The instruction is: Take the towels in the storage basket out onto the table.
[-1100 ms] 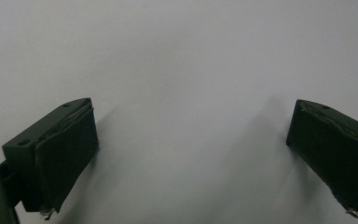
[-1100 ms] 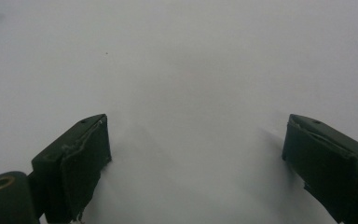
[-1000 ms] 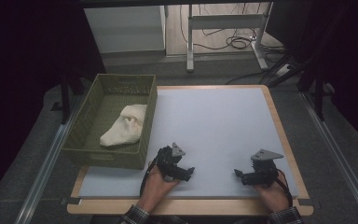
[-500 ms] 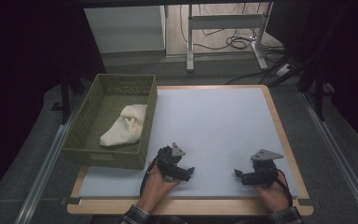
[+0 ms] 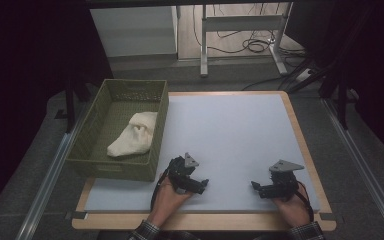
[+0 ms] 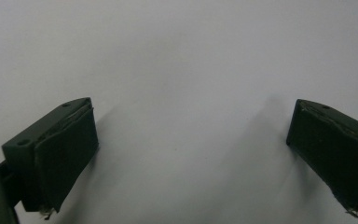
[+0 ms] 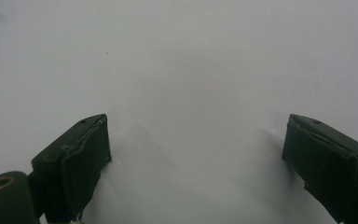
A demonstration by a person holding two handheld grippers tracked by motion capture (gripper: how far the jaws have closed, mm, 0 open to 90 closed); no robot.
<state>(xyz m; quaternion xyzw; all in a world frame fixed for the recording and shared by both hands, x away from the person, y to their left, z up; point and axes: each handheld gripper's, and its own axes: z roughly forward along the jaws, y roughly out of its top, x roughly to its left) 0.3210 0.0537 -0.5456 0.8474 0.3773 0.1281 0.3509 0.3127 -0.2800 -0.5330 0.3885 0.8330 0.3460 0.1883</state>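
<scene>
White tabletop (image 5: 230, 135), both claws (image 6: 191, 154) wide, empty.

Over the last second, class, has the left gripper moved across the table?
No. In the high view the left gripper sits at the same spot beside the green basket's near corner, jaws open.

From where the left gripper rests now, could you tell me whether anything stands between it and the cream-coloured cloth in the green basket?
Yes: the green perforated plastic basket's near wall stands between the left gripper and the crumpled cream-coloured cloth. The gripper sits low on the white table surface, so it would probably have to rise over the rim.
</scene>
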